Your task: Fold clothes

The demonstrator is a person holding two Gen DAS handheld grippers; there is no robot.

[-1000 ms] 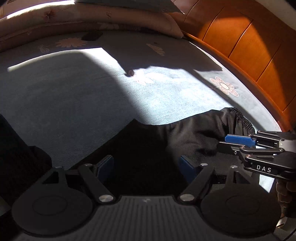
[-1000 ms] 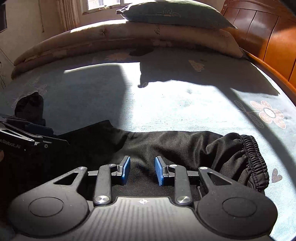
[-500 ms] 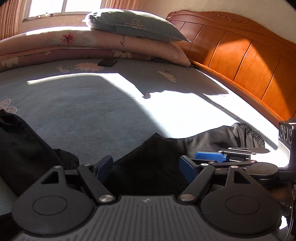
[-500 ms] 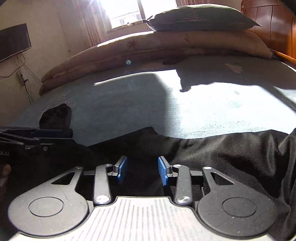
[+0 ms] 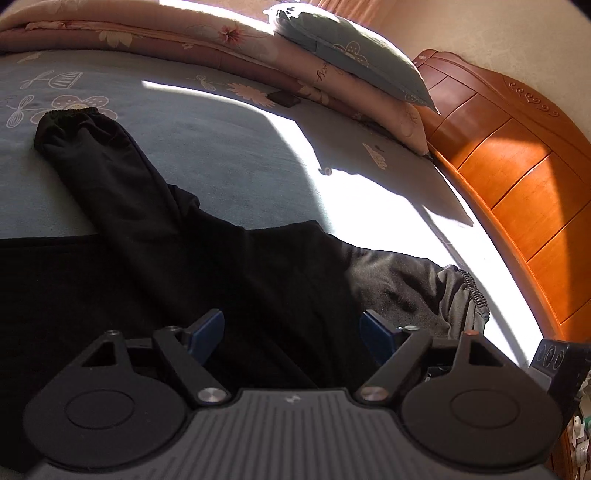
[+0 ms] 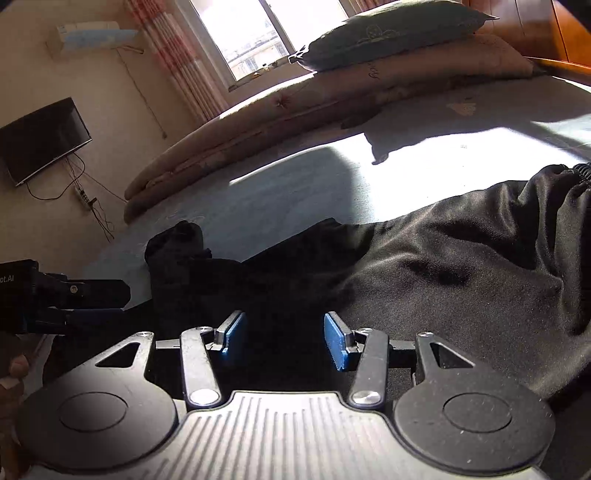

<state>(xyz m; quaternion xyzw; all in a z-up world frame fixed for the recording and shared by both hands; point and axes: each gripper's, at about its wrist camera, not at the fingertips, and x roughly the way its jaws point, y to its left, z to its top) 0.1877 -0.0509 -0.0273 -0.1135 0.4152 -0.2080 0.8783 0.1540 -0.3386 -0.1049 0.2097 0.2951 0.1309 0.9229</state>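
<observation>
Blue flowered bedsheet (image 5: 229,155), folded quilt (image 5: 184,37), pillow (image 5: 351,55), orange headboard (image 5: 517,177), wall television (image 6: 40,140)

Hard sunlight came through the window (image 6: 255,37), blew out a patch on the bed (image 5: 369,206) and threw sharp-edged shadows, black trousers (image 5: 207,266) sat near-detailless in shade, fisheye bent the headboard (image 5: 517,177) and darkened corners, curtains (image 6: 166,55) slightly smeared.

**Two low wrist views across one bed**

The left wrist camera sits close above the black trousers (image 5: 229,266), looking across the blue bedsheet (image 5: 229,147) toward the wooden headboard (image 5: 517,177). The right wrist camera, equally low, faces the window (image 6: 273,33) and wall-mounted television (image 6: 40,140). Both views share the trousers, the sheet and the pillow (image 5: 354,62).
</observation>
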